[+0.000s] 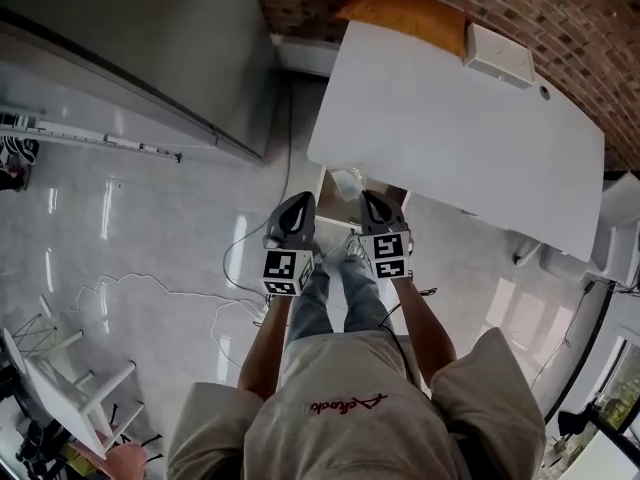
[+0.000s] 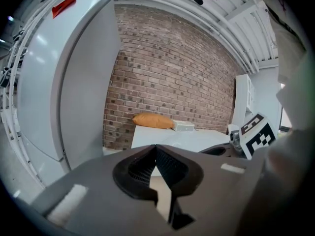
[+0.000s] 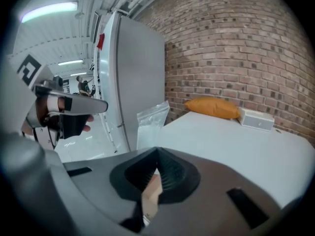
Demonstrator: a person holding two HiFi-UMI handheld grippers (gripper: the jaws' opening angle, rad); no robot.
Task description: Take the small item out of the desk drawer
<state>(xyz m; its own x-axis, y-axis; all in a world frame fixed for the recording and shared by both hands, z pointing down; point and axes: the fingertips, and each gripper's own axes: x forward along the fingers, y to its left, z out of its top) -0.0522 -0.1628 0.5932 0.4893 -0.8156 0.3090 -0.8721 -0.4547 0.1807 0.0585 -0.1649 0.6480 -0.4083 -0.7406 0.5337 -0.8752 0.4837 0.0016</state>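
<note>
R gripper [image 3: 157, 151] is clamped tight on the small clear zip bag [image 3: 151, 124]. The bag sticks up from its tips beside the white desk [image 3: 236, 146], held high, prob. so it comes away w/o snagging. L gripper [image 2: 156, 149]: jaws together, empty, alongside, prob. just keeping clear.

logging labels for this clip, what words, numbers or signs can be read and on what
Nothing reads clearly.
On the shirt: red script, upside down, too blurred to read.
On the left tool and right tool: marker cubes, black-and-white squares, no words.
On the tall cabinet: red tag, too small to read.
On the clear bag in the right tool: no print seen.
</note>
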